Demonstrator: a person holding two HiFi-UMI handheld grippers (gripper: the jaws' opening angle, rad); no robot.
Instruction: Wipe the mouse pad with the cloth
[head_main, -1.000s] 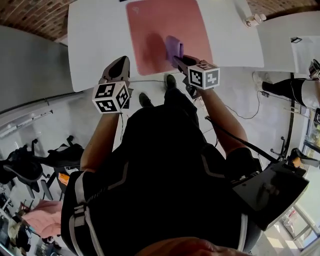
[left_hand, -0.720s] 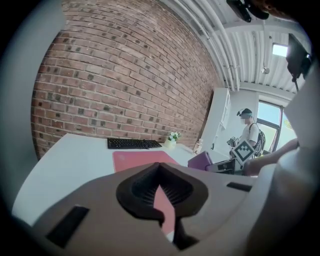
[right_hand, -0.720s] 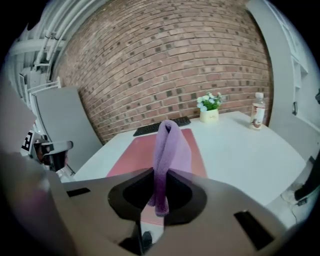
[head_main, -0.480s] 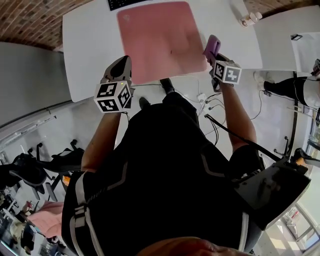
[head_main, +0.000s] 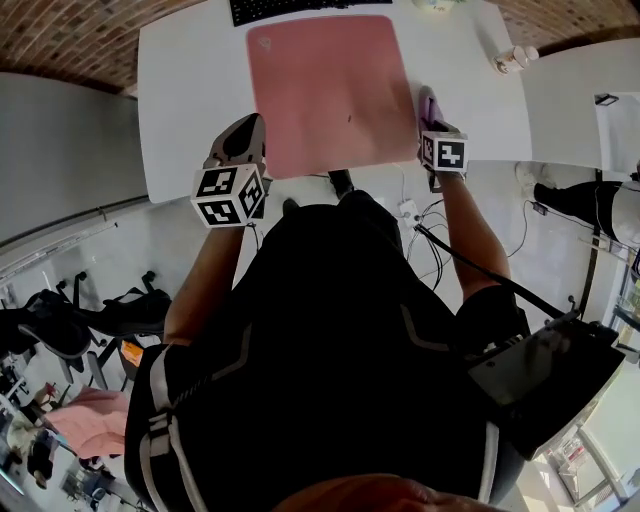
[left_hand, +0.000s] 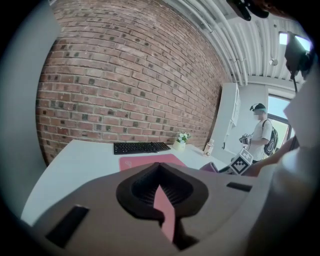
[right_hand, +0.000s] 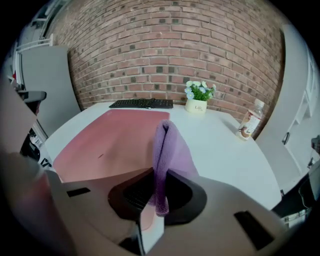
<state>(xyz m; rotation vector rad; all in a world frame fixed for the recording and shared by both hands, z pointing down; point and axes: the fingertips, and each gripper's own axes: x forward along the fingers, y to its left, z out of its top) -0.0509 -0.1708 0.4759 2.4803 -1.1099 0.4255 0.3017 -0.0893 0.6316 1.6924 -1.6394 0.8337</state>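
White tabletop (head_main: 190, 90) bears pink mouse pad (head_main: 325, 90); right gripper (right_hand: 159, 192) jaws pinch purple cloth (right_hand: 162, 145) just right of mouse pad — left gripper (left_hand: 161, 200) jaws closed, empty. Advice: press cloth flat, overlap strokes.

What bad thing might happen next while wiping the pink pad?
The cloth is pinched only by a thin fold in the right gripper, so it may slip out. The left gripper hovers beside the mouse pad, so the pad may slide. A wide swipe might tip the bottle.

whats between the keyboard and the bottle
A small potted plant, seen in the right gripper view, stands between keyboard and bottle.
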